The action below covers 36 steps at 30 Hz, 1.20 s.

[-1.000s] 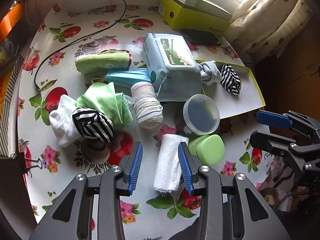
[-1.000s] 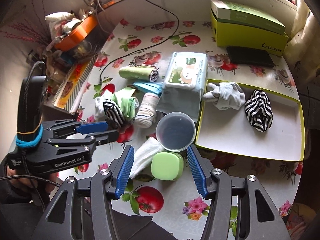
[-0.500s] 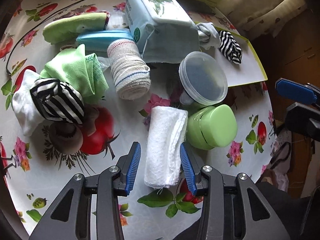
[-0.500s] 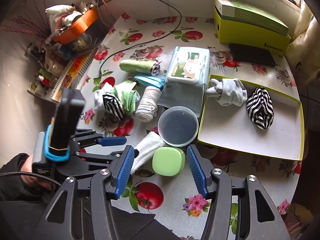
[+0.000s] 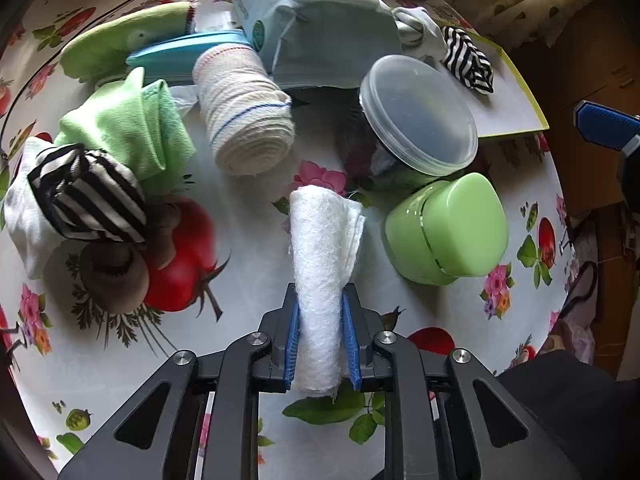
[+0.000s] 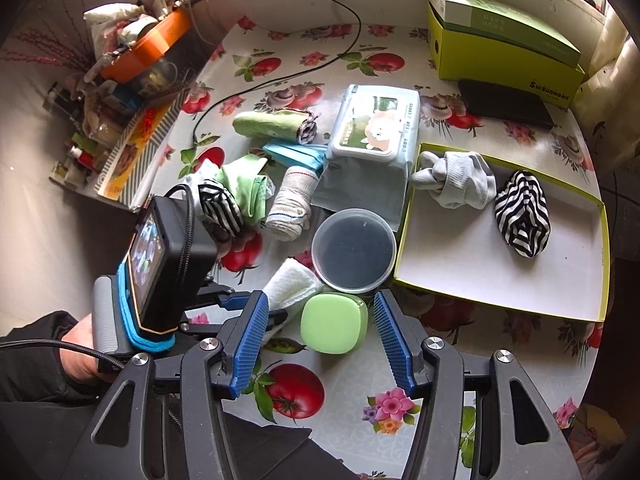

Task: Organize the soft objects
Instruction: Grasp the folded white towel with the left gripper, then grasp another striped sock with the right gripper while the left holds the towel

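My left gripper (image 5: 320, 338) is shut on a rolled white towel (image 5: 325, 256) that lies on the flowered tablecloth; the towel also shows in the right wrist view (image 6: 292, 286). My right gripper (image 6: 320, 340) is open and empty above a green lidded box (image 6: 334, 324). A yellow-rimmed tray (image 6: 504, 276) at the right holds a grey sock (image 6: 456, 180) and a striped sock (image 6: 520, 214). Left of it lie a bandage roll (image 5: 246, 126), a green cloth (image 5: 132, 128), a striped sock (image 5: 86, 194) on a white one, and a rolled green towel (image 6: 272, 124).
A round plastic tub (image 6: 354, 256) and a wipes pack (image 6: 374, 124) stand between the cloth pile and the tray. A yellow-green box (image 6: 504, 52) and a black case (image 6: 506, 106) sit at the back. A black cable (image 6: 276, 80) crosses the table. Clutter lines the left edge.
My left gripper moved forward and down and closed on the white towel. My right gripper stayed open and almost still.
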Available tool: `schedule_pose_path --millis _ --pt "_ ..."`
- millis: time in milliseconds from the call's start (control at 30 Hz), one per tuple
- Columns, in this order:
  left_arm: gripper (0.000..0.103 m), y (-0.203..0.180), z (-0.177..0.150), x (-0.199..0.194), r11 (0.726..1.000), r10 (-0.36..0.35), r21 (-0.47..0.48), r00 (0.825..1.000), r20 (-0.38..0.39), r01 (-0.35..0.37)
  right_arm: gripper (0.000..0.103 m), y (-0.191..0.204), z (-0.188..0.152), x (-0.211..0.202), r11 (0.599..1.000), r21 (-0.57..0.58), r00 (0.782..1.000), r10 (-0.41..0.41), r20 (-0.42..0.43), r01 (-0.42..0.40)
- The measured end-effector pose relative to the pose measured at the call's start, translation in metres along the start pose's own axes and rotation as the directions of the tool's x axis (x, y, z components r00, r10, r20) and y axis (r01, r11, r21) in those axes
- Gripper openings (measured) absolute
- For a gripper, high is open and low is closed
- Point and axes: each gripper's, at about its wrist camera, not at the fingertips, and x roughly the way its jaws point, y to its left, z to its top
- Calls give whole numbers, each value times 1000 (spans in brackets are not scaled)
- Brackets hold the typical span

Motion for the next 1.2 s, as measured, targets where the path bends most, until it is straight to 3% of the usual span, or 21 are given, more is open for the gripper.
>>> schedule_pose_path --millis 300,533,967,1067,1200 --pt "20 62 -23 -44 983 10 -183 995 103 9 55 22 17 13 997 -74 999 17 -28 -19" --pt "20 102 -46 -59 945 45 -326 989 141 4 55 61 42 44 976 -211 997 33 -72 -47" --pt "20 151 -78 -76 871 85 -492 980 180 15 54 128 80 126 910 -404 985 23 -173 -93" --pt "20 158 -85 -78 858 90 -513 978 186 18 53 133 85 142 904 -420 982 5 -190 -86" --pt "20 163 -89 -82 848 89 -528 976 200 31 39 138 88 161 895 -440 978 -24 -209 -72"
